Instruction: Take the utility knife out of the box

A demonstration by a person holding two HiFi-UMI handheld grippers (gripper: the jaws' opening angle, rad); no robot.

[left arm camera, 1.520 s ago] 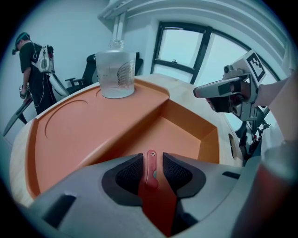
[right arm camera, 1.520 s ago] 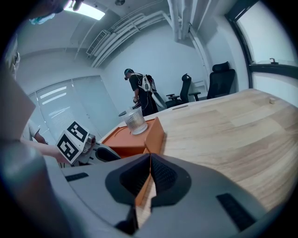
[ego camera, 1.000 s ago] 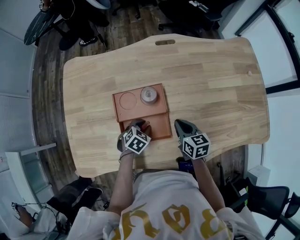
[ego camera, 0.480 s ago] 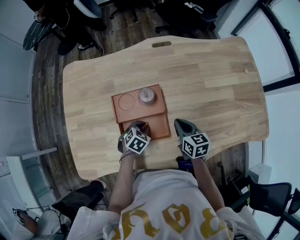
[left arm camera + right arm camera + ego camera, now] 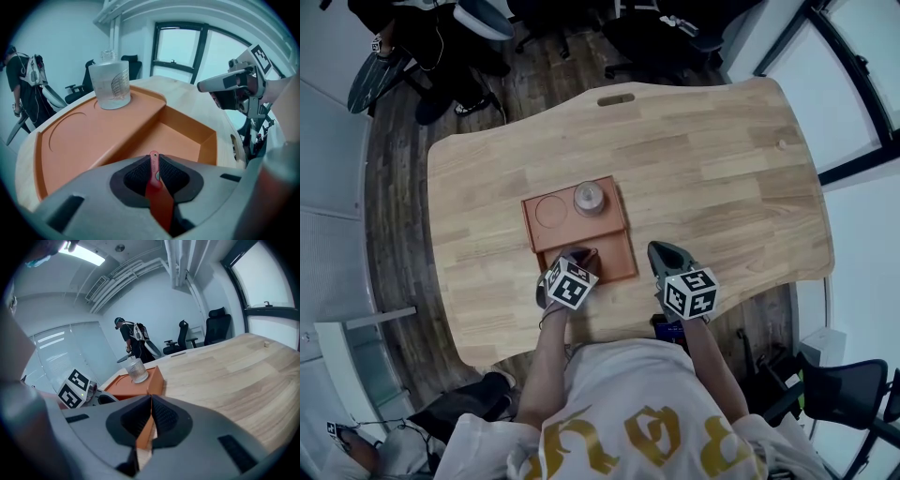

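An orange box [image 5: 619, 262] lies on the wooden table [image 5: 722, 178], with a deep compartment at its near end. My left gripper [image 5: 581, 255] points steeply down into that compartment. In the left gripper view its jaws [image 5: 154, 164] are closing, and the pads press on the red utility knife [image 5: 156, 190], which stands on edge between them. My right gripper [image 5: 661, 251] hovers just right of the box. Its jaws [image 5: 151, 401] are shut with nothing between them.
A clear glass jar [image 5: 589, 198] stands on the box's raised far part, beside a round recess [image 5: 551, 211]. Office chairs and a person [image 5: 129, 341] are beyond the table's far edge. The table's near edge runs just under both hands.
Both hands keep their places at the box. Only the head view has drifted slightly, so the table sits a little higher in the picture.
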